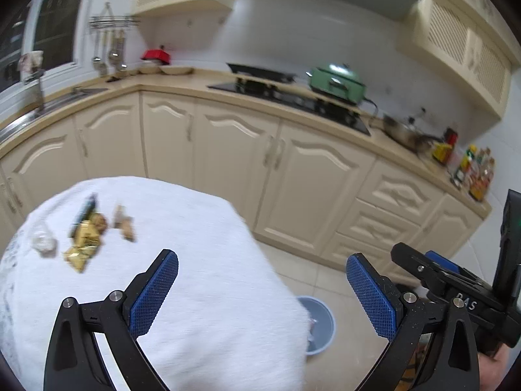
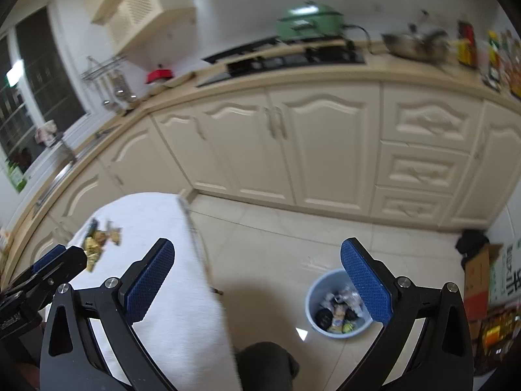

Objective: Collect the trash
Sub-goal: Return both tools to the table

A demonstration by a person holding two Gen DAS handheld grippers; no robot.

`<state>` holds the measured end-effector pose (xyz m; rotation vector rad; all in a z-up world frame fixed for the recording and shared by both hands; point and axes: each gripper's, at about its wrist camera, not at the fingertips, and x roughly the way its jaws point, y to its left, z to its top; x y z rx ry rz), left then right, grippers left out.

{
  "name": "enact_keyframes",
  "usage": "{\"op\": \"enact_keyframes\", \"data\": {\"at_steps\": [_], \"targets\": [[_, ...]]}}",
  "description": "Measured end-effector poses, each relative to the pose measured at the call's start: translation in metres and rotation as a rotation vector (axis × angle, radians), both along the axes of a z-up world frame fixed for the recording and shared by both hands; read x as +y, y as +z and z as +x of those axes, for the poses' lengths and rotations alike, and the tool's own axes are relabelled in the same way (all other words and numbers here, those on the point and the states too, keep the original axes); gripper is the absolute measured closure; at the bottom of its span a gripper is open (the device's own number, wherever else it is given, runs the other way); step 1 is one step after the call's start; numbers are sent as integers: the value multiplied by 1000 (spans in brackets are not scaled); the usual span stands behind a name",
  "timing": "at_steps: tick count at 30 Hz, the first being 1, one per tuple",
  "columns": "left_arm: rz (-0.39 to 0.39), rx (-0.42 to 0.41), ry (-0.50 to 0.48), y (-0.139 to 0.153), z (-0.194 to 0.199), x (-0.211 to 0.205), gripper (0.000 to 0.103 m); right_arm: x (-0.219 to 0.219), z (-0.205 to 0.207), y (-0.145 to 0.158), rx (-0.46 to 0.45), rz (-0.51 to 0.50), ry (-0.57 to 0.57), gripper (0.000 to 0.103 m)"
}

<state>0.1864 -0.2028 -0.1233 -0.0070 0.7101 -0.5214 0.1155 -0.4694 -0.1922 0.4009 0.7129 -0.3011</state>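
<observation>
White cloth over the desk [image 1: 202, 228], and near its far left part sits a small heap of wrappers [image 1: 86, 238], gold and dark ones bunched together, with a clear crumpled bit [image 1: 44, 241] just beside them and a brown scrap [image 1: 125, 223] on the other side. Down on the tiled floor [image 2: 276, 244], a pale blue bin [image 2: 314, 296] stands near the desk's edge with rubbish in it. A cardboard box [image 2: 477, 280] rests on the floor at the far right.

Table, bin and counter

Wrappers [image 1: 86, 238] lie on the table [image 1: 202, 260]; the bin [image 2: 337, 304] stands on the floor right of it, cabinets [image 2: 293, 150] behind.
</observation>
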Motion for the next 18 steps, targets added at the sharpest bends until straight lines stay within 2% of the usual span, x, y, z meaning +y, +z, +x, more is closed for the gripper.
{"op": "enact_keyframes", "data": {"at_steps": [7, 18], "targets": [[-31, -52, 91, 23, -38, 70, 1, 58, 15, 35, -64, -46, 109, 0], [-37, -122, 259, 49, -100, 164, 1, 149, 29, 71, -163, -104, 270, 0]]}}
